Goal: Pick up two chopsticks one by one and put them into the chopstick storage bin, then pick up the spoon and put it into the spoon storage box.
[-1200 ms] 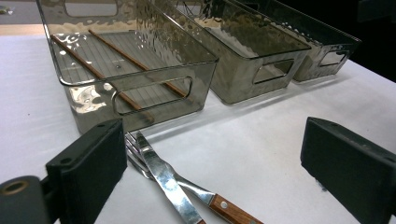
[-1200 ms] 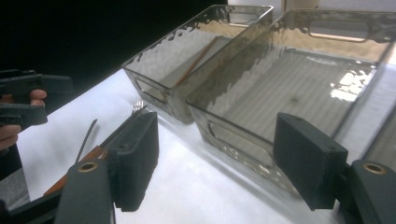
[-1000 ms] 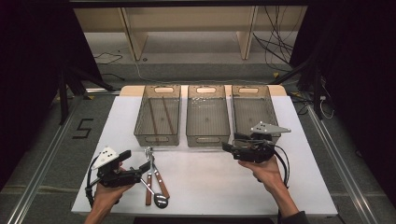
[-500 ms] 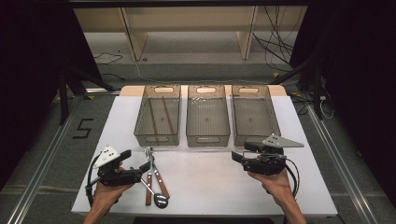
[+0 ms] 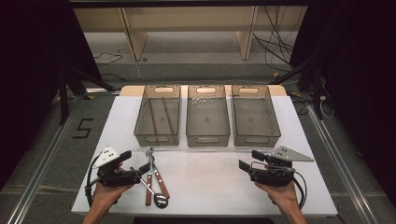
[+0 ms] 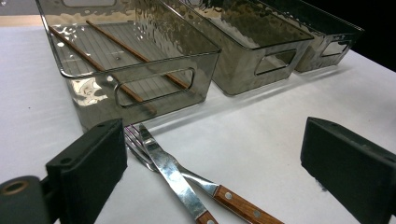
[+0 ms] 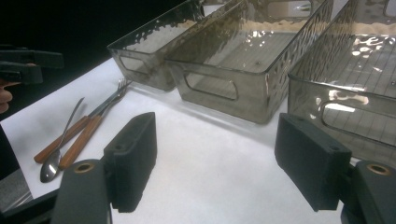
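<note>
Near the table's front-left edge, the left gripper [image 5: 142, 166] sits with its jaws spread wide and empty just left of the knife [image 6: 170, 173], the fork [image 6: 210, 186] and the spoon [image 7: 58, 149]; since knife and fork cross at their near ends, a good pick probably takes the top piece alone, by its wooden handle. At front right, the right gripper [image 5: 247, 161], jaws likewise apart and holding nothing, rests well clear, while farther back three smoky bins stand side by side, the left bin [image 5: 144, 135] holding two chopsticks [image 5: 160, 115], its near wall standing between cutlery and drop.
</note>
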A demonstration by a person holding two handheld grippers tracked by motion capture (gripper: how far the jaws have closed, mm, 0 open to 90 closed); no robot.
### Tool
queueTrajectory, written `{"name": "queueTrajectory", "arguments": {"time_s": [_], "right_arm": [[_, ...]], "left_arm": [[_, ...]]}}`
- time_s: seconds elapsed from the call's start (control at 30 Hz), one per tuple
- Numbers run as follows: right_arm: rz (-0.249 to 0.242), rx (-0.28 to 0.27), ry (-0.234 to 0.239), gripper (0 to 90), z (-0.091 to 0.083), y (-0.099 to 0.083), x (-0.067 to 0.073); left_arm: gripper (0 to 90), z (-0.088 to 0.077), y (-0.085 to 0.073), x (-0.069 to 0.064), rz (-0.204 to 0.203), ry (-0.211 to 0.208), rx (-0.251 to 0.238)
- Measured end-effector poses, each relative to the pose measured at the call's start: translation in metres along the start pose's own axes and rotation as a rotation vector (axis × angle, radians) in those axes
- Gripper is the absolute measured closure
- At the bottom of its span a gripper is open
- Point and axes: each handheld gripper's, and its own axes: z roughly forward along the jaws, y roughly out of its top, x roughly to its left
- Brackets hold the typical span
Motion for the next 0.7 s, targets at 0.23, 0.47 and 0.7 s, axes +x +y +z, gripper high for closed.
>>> {"name": "queueTrajectory", "arguments": {"time_s": [0.23,0.47,0.7], "right_arm": [[-0.021,0.008,-0.003,28.0,-0.003,-0.009,0.005],[-0.021,0.022,0.004,26.0,-0.001,-0.012,0.006],[-0.031,0.038,0.011,25.7,0.001,-0.013,0.010]], "left_arm": [[6.3,0.002,0.002,-0.002,0.020,-0.013,0.020],[6.6,0.006,0.009,-0.002,0.064,-0.017,0.075],[17.6,0.013,0.016,0.002,0.117,0.018,0.143]]}}
